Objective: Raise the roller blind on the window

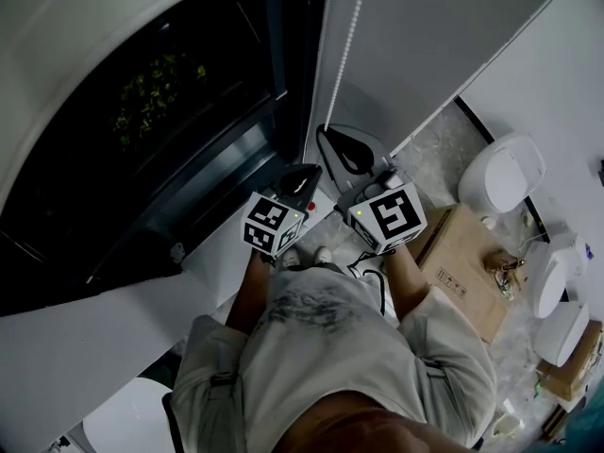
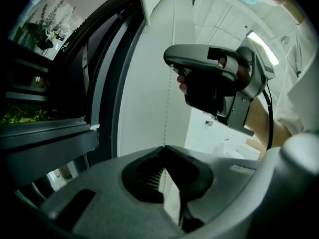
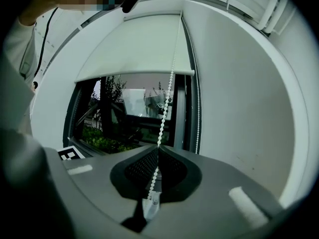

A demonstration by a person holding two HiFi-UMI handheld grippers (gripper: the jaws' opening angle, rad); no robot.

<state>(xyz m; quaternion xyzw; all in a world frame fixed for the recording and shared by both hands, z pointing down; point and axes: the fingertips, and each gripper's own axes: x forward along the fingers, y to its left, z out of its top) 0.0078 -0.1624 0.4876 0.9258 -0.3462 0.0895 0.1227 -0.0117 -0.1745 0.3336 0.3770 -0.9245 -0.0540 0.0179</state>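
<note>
left gripper [image 2: 164,148]: jaws pressed together on the bead chain [image 2: 167,108], just below the other gripper.
right gripper [image 3: 158,151]: jaws pinched shut on the same chain, higher up.
roller blind [image 3: 134,46]: covers the upper part of the window [image 3: 124,108]; greenery shows under its bottom bar.
bead chain: hangs at the window's right edge, beside the white wall [image 3: 239,108].

Bead chain [image 1: 344,45] top outside head view
</note>
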